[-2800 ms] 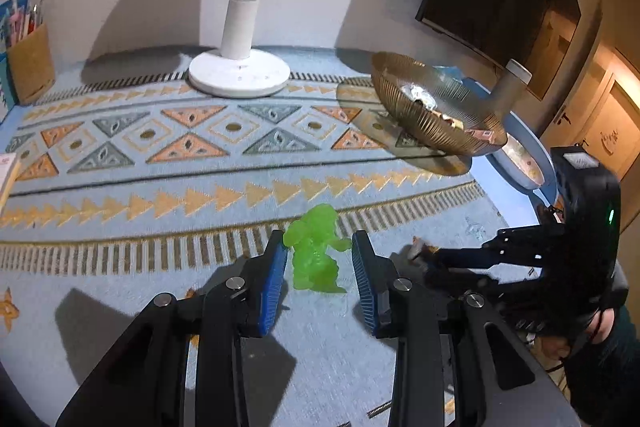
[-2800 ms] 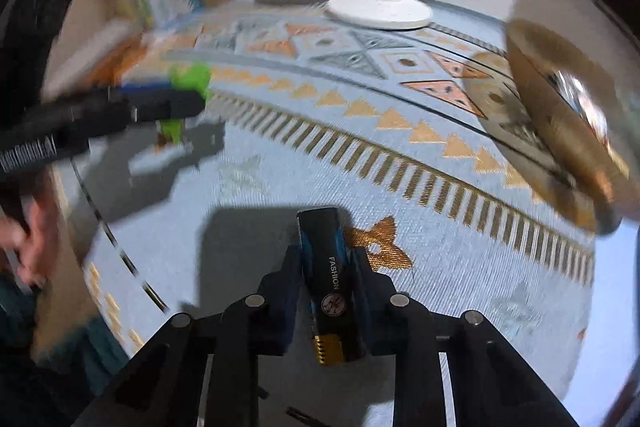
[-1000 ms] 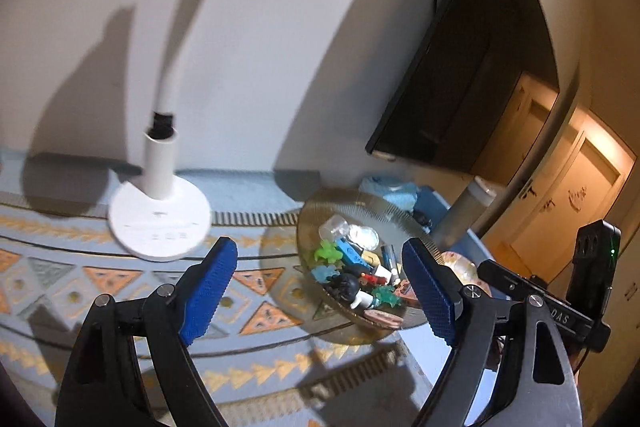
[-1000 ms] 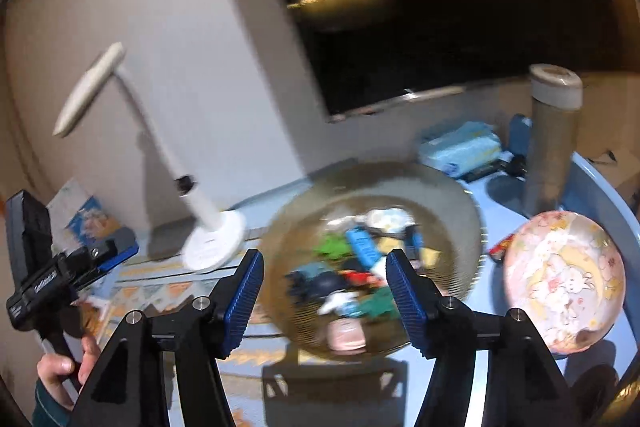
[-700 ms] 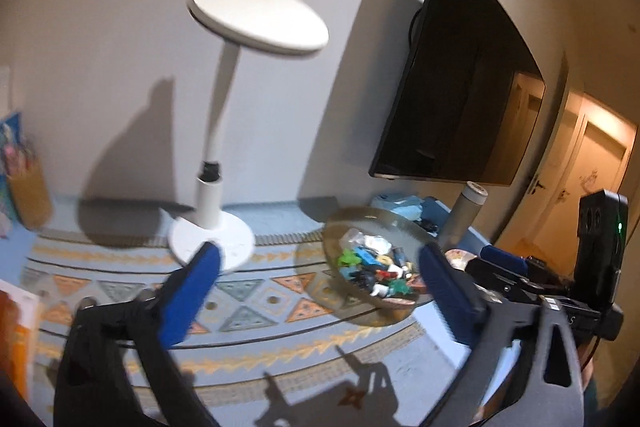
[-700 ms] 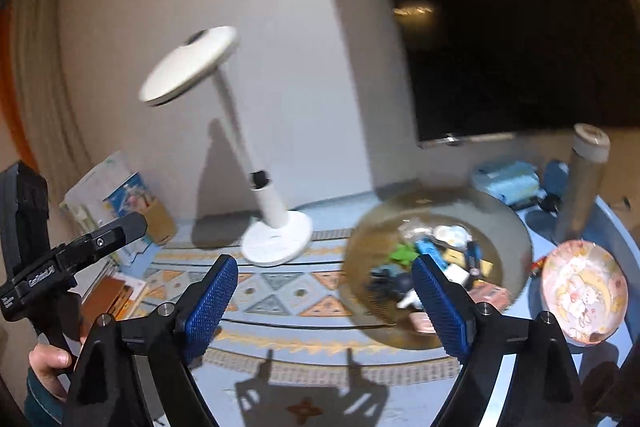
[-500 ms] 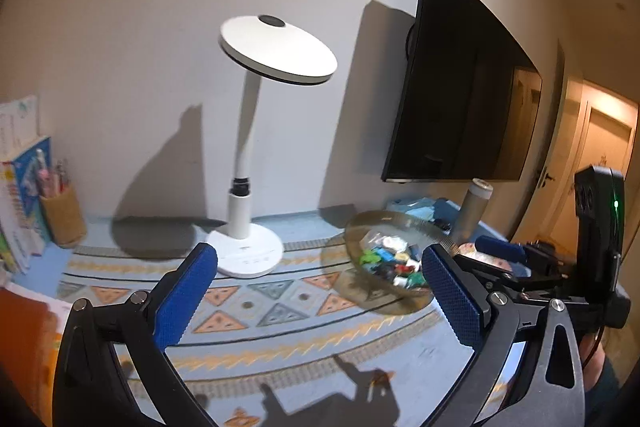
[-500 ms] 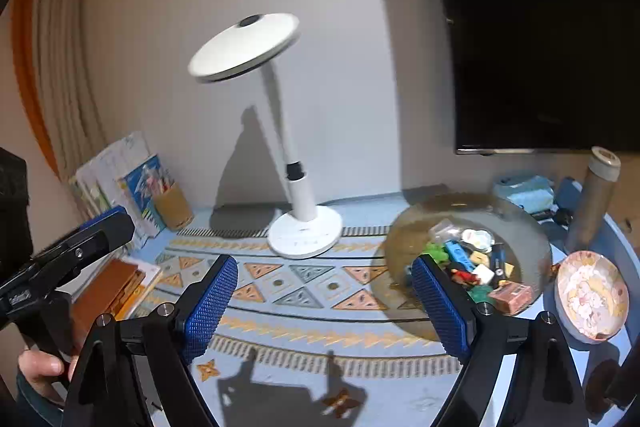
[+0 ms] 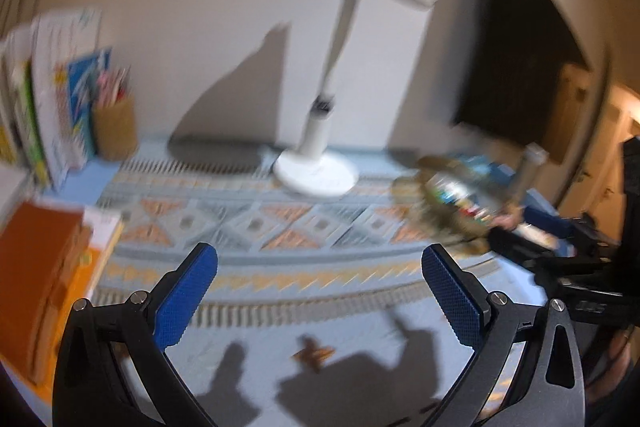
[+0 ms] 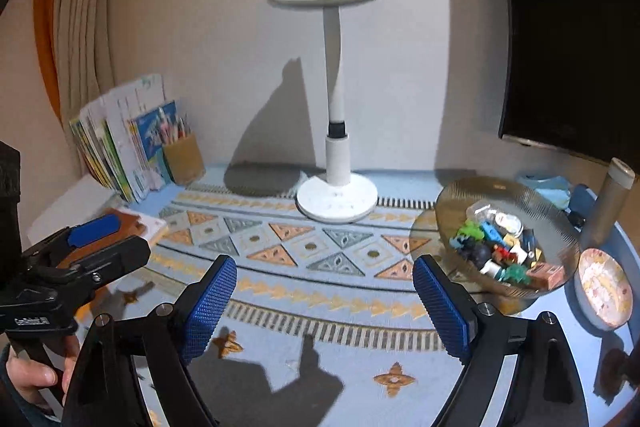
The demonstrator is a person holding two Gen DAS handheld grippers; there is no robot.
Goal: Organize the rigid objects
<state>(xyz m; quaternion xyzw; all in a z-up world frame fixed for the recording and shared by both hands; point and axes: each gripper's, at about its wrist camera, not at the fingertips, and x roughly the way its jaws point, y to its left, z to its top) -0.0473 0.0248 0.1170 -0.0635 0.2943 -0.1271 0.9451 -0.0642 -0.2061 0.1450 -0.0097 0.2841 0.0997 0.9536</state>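
An amber ribbed glass bowl [image 10: 472, 193] stands at the right of the table, filled with several small toys [image 10: 496, 247], among them green, blue, red and black pieces. It shows blurred in the left wrist view [image 9: 440, 171]. My left gripper [image 9: 320, 291] is wide open and empty, held high above the patterned cloth. My right gripper [image 10: 324, 301] is wide open and empty too, left of the bowl. The left gripper also shows in the right wrist view [image 10: 86, 249] at the far left, held by a hand.
A white desk lamp [image 10: 332, 91] stands at the back middle. Books [image 10: 116, 143] and a pencil holder [image 10: 184, 157] stand at the back left. An orange book [image 9: 36, 267] lies at the left. A pink plate [image 10: 604, 289] and a tall flask [image 10: 608, 203] are right of the bowl.
Both grippers let go of their toys into the bowl, opened wide and drew back and up. The left view has swung left and is blurred.
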